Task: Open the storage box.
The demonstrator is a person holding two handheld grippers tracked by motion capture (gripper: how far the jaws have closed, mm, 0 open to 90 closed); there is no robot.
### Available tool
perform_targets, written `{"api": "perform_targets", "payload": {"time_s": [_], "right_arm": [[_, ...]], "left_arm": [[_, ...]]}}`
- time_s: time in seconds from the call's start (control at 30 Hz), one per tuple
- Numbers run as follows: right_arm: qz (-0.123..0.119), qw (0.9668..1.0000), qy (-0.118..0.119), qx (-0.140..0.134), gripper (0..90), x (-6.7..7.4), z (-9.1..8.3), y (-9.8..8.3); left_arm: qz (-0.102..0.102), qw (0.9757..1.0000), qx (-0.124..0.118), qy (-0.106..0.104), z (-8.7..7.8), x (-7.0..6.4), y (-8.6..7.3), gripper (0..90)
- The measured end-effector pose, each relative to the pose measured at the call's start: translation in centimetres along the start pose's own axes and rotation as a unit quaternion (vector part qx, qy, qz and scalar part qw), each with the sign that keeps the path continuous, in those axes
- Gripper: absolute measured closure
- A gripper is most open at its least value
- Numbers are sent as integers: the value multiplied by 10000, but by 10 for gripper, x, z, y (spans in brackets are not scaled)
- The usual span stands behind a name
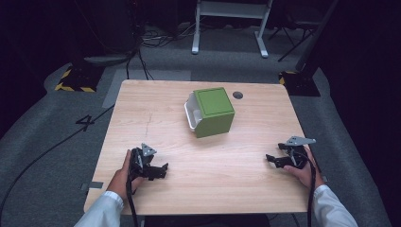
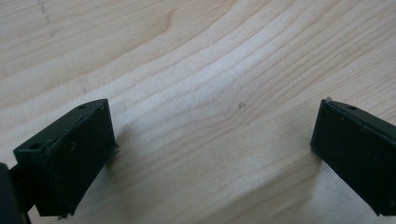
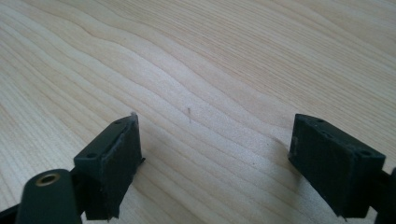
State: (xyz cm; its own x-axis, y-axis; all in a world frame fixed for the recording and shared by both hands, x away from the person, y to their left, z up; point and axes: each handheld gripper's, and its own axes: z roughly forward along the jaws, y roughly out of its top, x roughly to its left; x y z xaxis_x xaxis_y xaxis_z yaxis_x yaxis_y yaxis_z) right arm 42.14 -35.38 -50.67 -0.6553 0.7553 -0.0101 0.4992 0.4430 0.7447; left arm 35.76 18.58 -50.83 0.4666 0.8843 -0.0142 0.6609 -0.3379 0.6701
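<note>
Near table (image 1: 198,156) edges, both grippers rest, jaws apart.

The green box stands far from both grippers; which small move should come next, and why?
Probably bring the right gripper forward toward the green box. Both it and the left gripper rest open and empty near the table's front edge, and the box sits apart, toward the far side.

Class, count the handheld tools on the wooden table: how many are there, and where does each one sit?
2. The left tool rests near the table's front left, jaws open. The right tool rests near the front right edge, jaws open. The green box could hide something small.
</note>
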Motion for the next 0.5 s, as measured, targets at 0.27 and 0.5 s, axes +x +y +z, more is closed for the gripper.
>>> {"api": "perform_targets", "payload": {"time_s": [0.27,0.5], "right_arm": [[-9,10000,-11,8,160,-1,0,0],[3,10000,-33,6,160,-1,-1,-1]], "left_arm": [[624,9969,18,-477,7,11,9,3],[1190,9876,35,-1021,14,17,17,4]]}}
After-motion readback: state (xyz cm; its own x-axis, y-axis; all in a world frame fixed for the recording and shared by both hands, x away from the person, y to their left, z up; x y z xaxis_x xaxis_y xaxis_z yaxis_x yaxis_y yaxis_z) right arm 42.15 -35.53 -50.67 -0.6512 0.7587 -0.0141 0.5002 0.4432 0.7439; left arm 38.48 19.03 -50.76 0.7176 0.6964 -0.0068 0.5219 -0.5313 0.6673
